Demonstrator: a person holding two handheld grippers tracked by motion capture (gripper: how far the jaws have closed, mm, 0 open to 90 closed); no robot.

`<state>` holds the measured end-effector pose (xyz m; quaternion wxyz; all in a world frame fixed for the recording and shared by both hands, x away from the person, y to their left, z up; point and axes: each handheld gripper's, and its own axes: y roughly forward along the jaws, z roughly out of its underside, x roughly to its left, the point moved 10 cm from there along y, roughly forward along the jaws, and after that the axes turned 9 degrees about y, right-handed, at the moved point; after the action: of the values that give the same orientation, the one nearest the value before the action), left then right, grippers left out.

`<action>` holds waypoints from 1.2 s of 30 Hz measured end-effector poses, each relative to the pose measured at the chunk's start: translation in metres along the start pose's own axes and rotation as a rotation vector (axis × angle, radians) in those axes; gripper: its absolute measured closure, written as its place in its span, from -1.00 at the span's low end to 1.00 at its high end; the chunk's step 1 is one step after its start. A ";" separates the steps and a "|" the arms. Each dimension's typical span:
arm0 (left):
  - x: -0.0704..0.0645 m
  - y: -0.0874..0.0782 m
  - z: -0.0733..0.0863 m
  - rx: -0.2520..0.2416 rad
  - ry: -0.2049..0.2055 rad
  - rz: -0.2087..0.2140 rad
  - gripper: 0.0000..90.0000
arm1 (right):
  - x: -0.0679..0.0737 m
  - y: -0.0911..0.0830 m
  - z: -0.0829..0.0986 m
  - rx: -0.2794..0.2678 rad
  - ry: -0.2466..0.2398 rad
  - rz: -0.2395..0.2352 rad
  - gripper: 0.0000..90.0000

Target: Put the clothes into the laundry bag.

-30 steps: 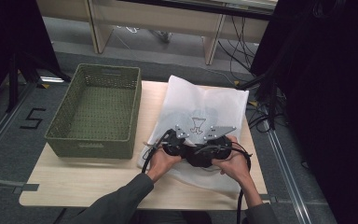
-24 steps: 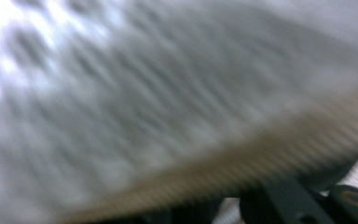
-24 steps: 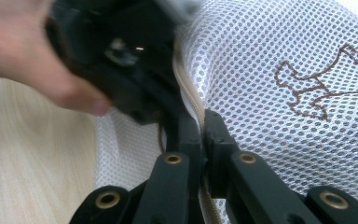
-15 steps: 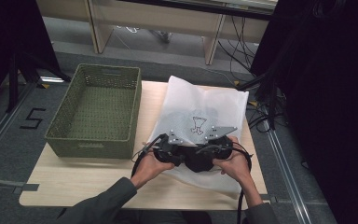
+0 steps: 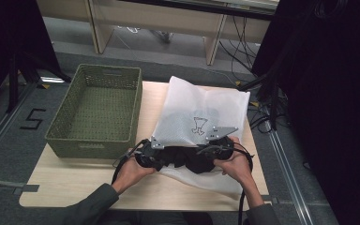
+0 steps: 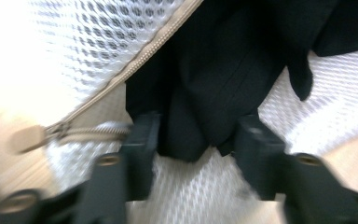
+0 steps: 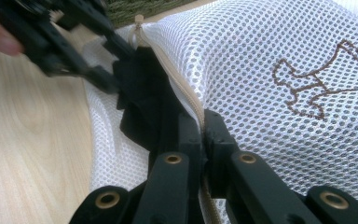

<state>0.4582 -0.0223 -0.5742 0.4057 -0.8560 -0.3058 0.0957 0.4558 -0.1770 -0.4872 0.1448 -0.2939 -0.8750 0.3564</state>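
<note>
We're mid-load. White mesh laundry bag lies flat on the desk, green basket at its 9 o'clock. Right gripper: jaws pinched tight on the bag's zipper edge, holding the mouth up. Left gripper: jaws wide apart, straddling the black garment at the opening, not clamped. Garment looks partly inside, part spills out. Left to do: push the rest in, zip up.

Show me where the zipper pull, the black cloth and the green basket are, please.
zipper pull [image 6: 26, 138]: left gripper view, its beige tab.
black cloth [image 6: 233, 65]: left gripper view, its middle fold.
green basket [image 5: 90, 143]: high view, its near wall.
</note>
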 end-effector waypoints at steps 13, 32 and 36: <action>0.018 0.032 -0.042 -0.087 -0.046 -0.079 0.83 | 0.001 0.001 0.002 0.010 -0.001 -0.010 0.96; -0.050 -0.032 -0.036 -0.116 0.065 0.092 0.00 | 0.002 0.001 0.002 0.007 0.004 -0.006 0.96; -0.072 -0.017 -0.044 -0.151 0.059 0.156 0.11 | 0.003 -0.003 0.002 -0.006 0.006 -0.005 0.96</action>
<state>0.4114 -0.0855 -0.5391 0.3404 -0.9077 -0.2325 0.0783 0.4516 -0.1781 -0.4865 0.1475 -0.2933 -0.8763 0.3525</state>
